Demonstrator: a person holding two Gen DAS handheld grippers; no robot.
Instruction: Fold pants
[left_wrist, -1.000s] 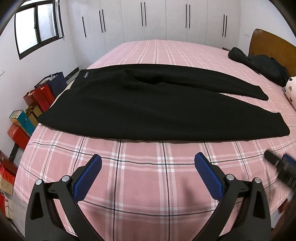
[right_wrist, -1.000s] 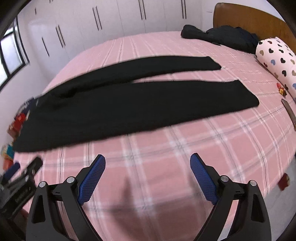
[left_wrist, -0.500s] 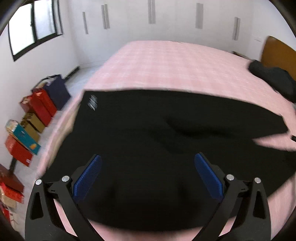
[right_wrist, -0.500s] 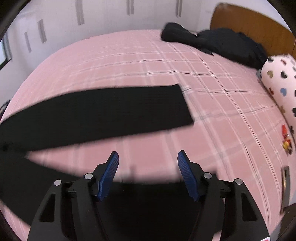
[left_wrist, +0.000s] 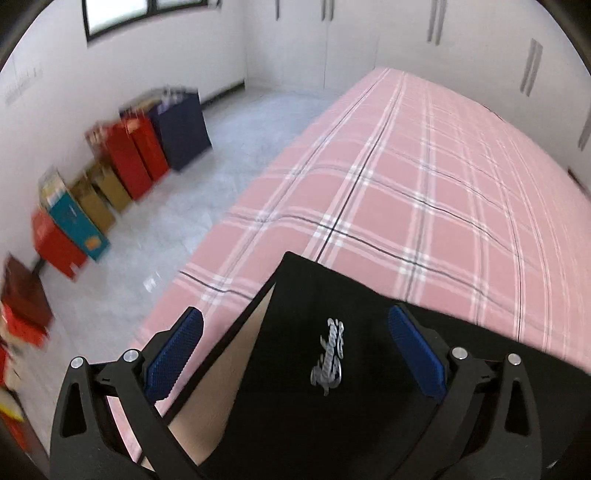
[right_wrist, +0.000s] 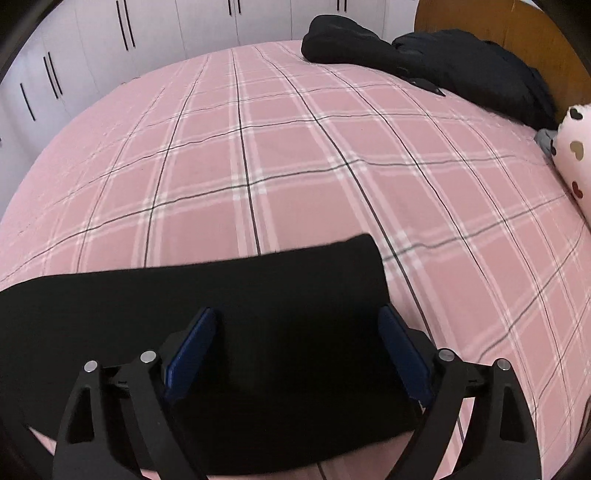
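Black pants lie flat on the pink plaid bed (left_wrist: 424, 192). In the left wrist view their waist corner (left_wrist: 306, 288), with a silver logo (left_wrist: 328, 354), lies under my left gripper (left_wrist: 295, 350), which stands open; its blue pads sit either side of the cloth without pressing it. A tan strip shows beside the cloth near the left finger. In the right wrist view a pant leg end (right_wrist: 295, 280) lies beneath my right gripper (right_wrist: 297, 343). Its jaws are opening, with the black cloth between the fingers and not pinched.
A heap of dark clothes (right_wrist: 443, 62) lies by the wooden headboard (right_wrist: 498, 26), next to a heart-print pillow (right_wrist: 572, 155). Boxes and bags (left_wrist: 110, 177) line the wall on the floor beyond the bed's left edge. White wardrobes (right_wrist: 147, 37) stand behind the bed.
Both grippers moved from the near bed edge out over the pants, the left to the logo corner, the right to a leg end. The right jaws narrowed, then widened again.
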